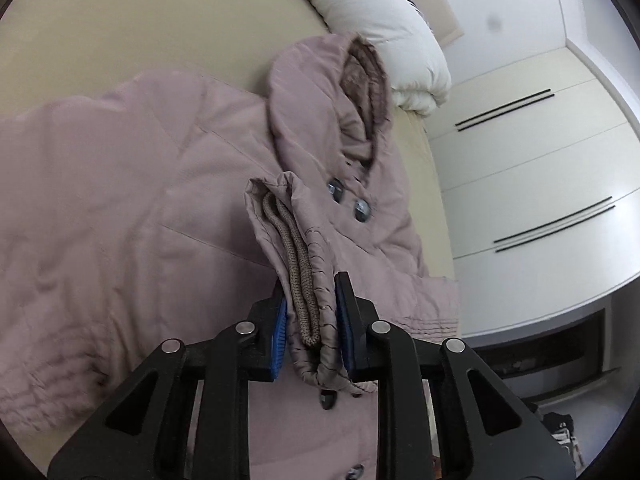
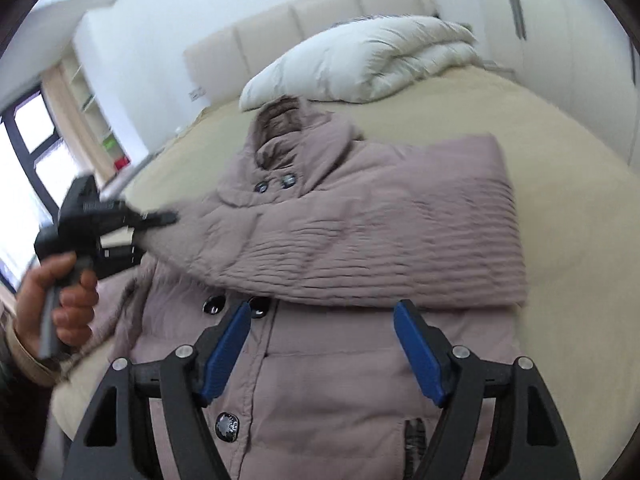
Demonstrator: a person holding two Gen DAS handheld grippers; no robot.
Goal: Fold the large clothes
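Coat (image 2: pixel 360 380), mauve, padded, lies front-up on the bed (image 2: pixel 560 140), one sleeve (image 2: pixel 360 240) folded across the chest. Left gripper (image 1: pixel 310 320) pinches the other sleeve's cuff (image 1: pixel 296 264) between its blue pads, lifted over the coat's front; right gripper (image 2: pixel 320 344) hangs spread wide above the buttoned front, holding nothing. Farther off: hood (image 2: pixel 288 128), then white duvet (image 2: pixel 360 64) by the headboard (image 2: pixel 300 24).

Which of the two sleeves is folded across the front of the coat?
The right sleeve, lying flat across the coat chest. The other sleeve's cuff is lifted, clamped in the left gripper.
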